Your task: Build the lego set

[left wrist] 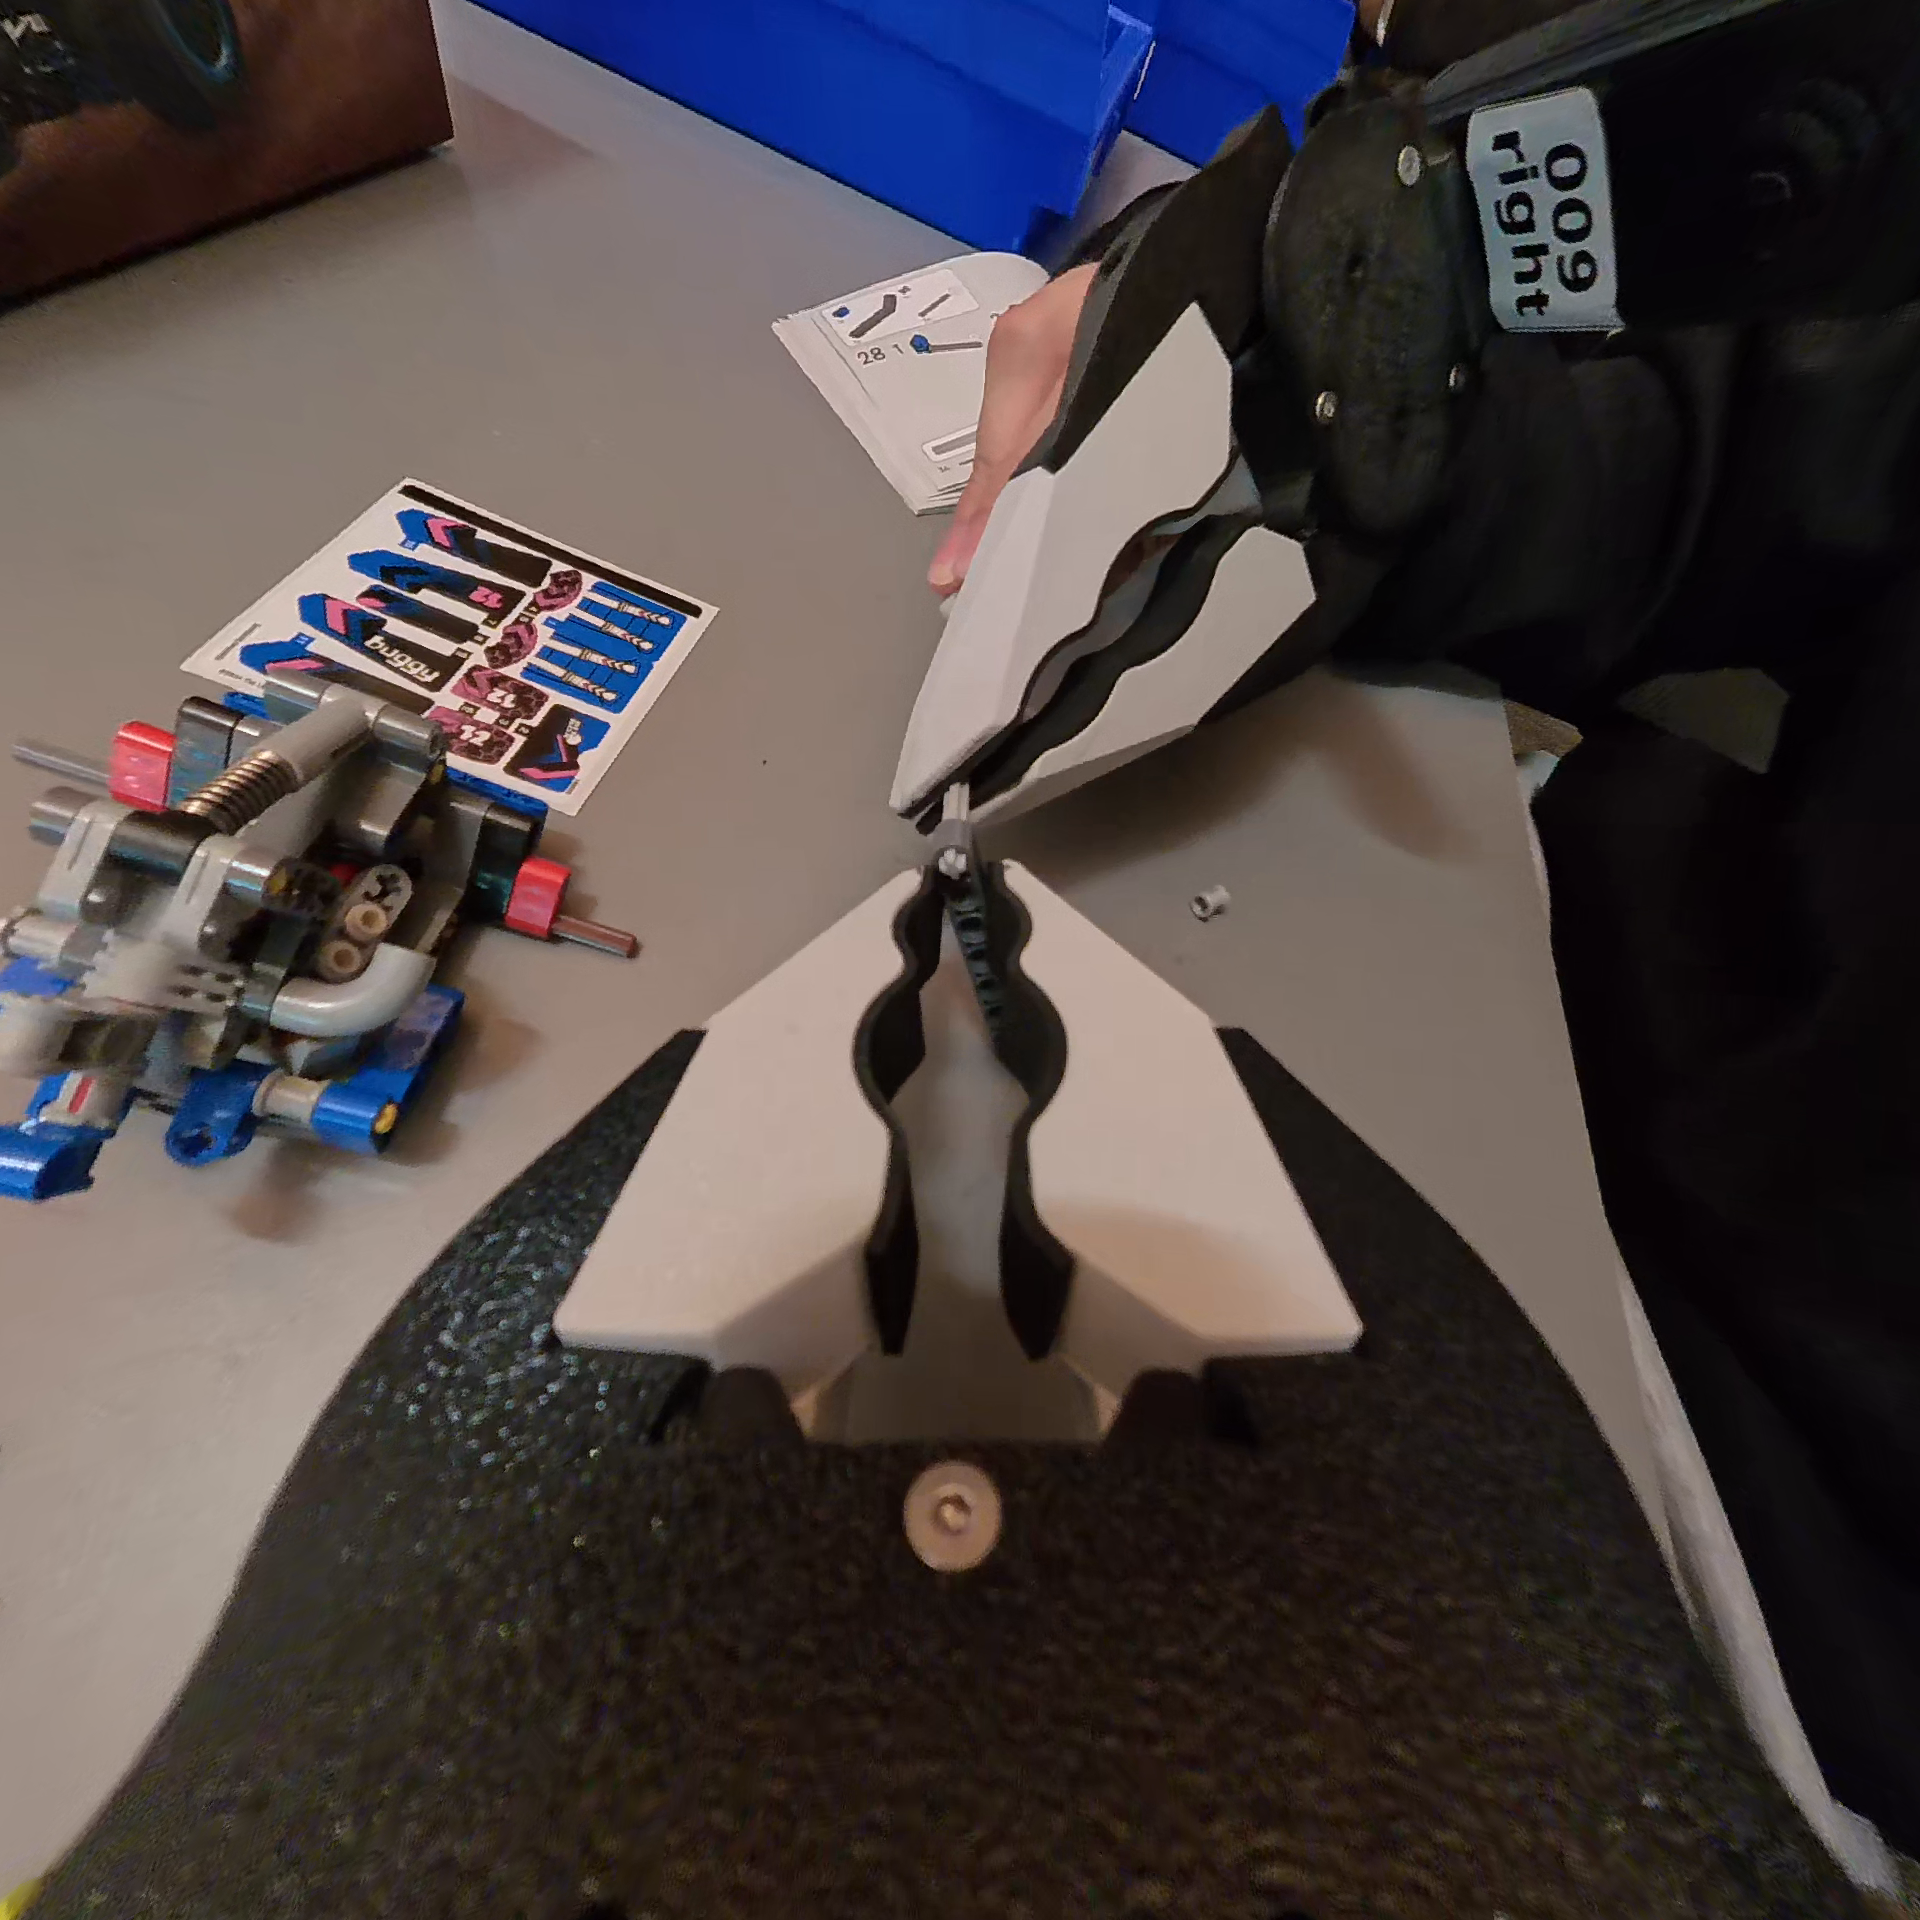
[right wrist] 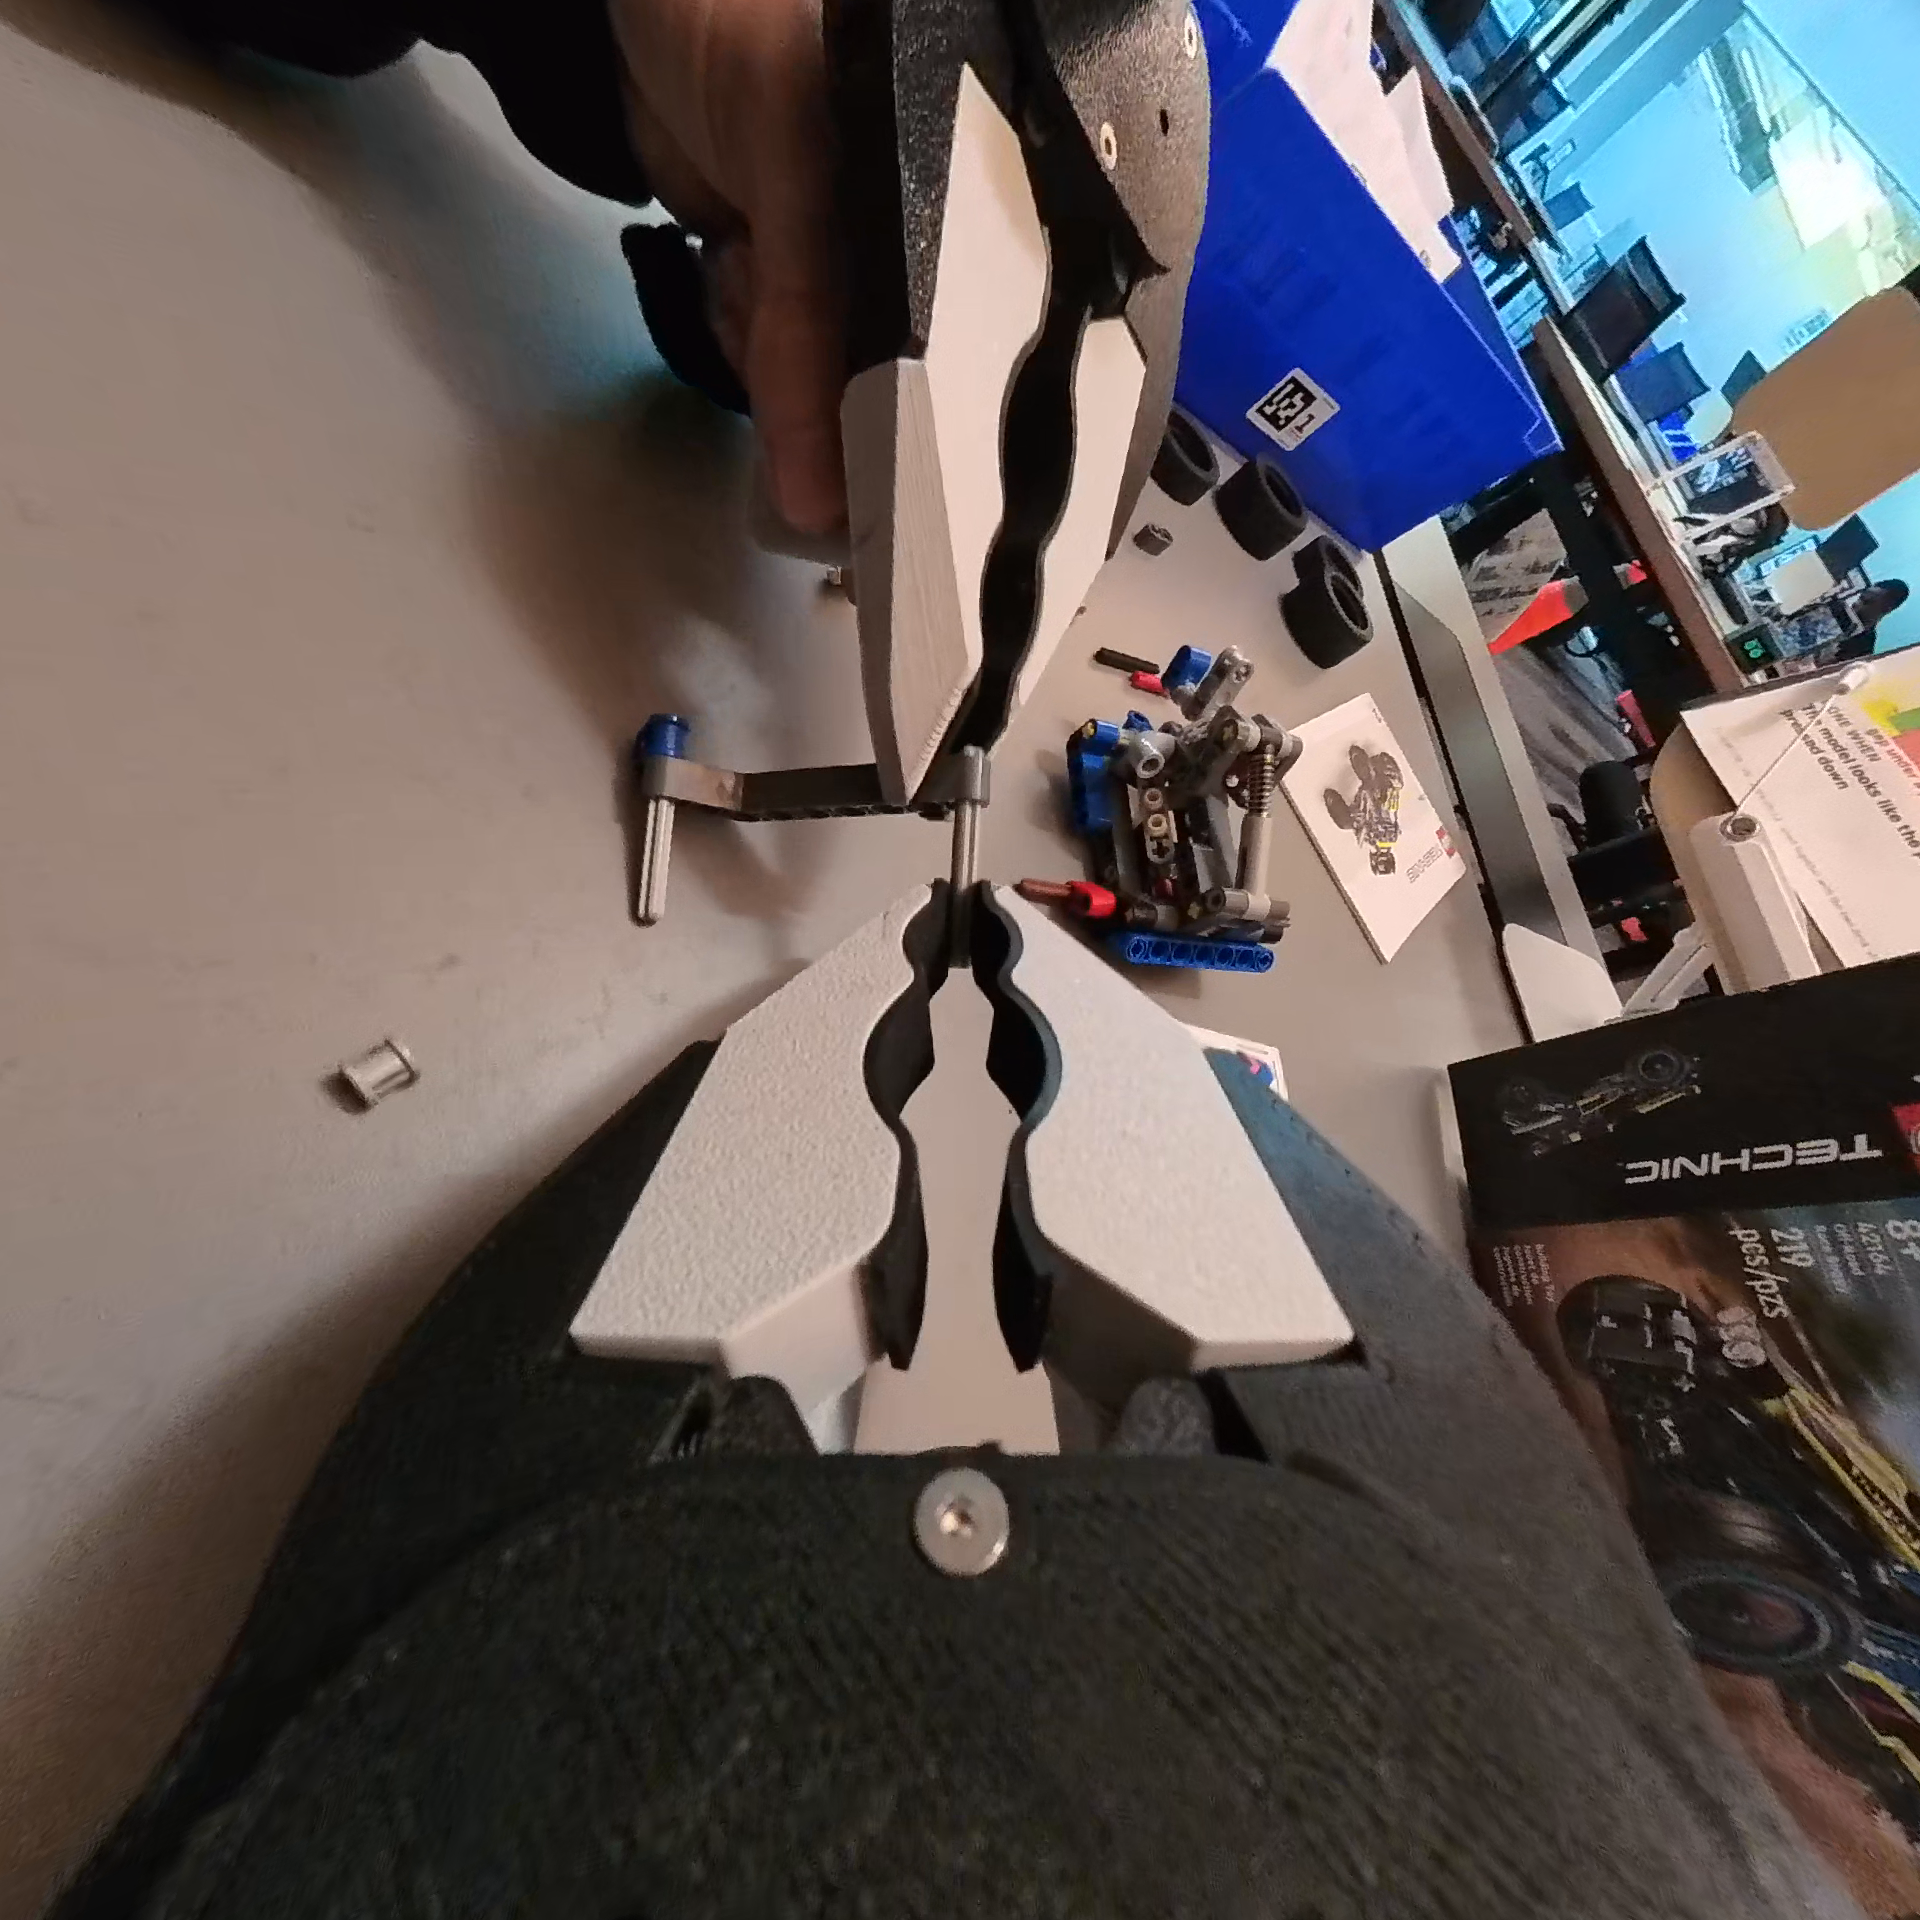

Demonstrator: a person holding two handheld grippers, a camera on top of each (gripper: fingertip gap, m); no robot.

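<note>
The left gripper (left wrist: pixel 961 883) is closed on a black beam (right wrist: pixel 821 795), a long thin lift arm that carries a grey connector and a blue pin (right wrist: pixel 663 740) at its far end. The right gripper (right wrist: pixel 961 904) is pinched narrow on a grey axle (right wrist: pixel 964 831), holding it by its near end. The two tools meet tip to tip above the grey table (left wrist: pixel 623 364), so neither hand is nearer; the work sits between them. In the right wrist view the axle points straight ahead along the right fingers, while the beam lies crosswise to it, and the axle passes through a small grey bush at the beam's end. How deep the axle sits I cannot quite tell, since the left tips cover that hole. The next push probably runs along the axle's length, square to the beam. A loose grey bush (left wrist: pixel 1208 900) lies on the table near the tips; the half-built buggy (left wrist: pixel 229 935) stands well apart beside the sticker sheet (left wrist: pixel 457 644).
</note>
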